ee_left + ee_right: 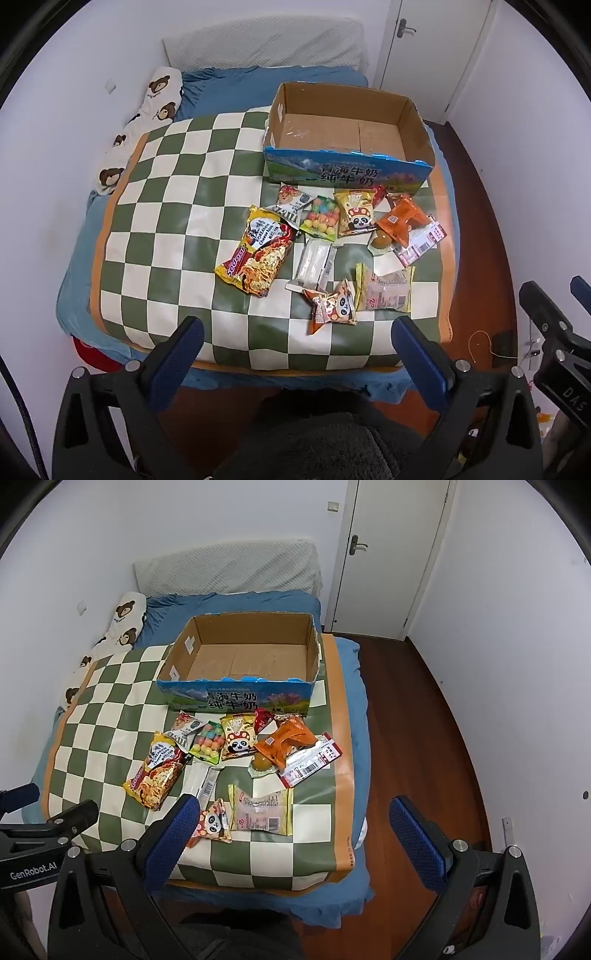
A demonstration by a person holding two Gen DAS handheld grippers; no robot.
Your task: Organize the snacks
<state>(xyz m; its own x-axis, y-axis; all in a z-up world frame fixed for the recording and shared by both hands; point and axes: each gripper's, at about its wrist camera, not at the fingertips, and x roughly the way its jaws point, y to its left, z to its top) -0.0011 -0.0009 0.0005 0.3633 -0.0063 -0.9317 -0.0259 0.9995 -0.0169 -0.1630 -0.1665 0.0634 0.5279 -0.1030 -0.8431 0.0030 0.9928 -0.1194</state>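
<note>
Ahead of both blue-padded grippers, the mat (177, 206) is checkered green and cream with an orange border, over a blue bedsheet (343, 709). The cardboard box (369, 110) is brown inside, blue and green outside. Nearest the left gripper (295, 350) lies a yellow-and-red noodle packet (255, 251); an orange pouch (288, 744) lies farther off. The pillow (147, 122) is white with brown bears.

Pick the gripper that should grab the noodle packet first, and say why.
Left. The noodle packet lies at the left edge of the pile, nearer the open left gripper. The open right gripper hangs further right, over the mat's edge.
</note>
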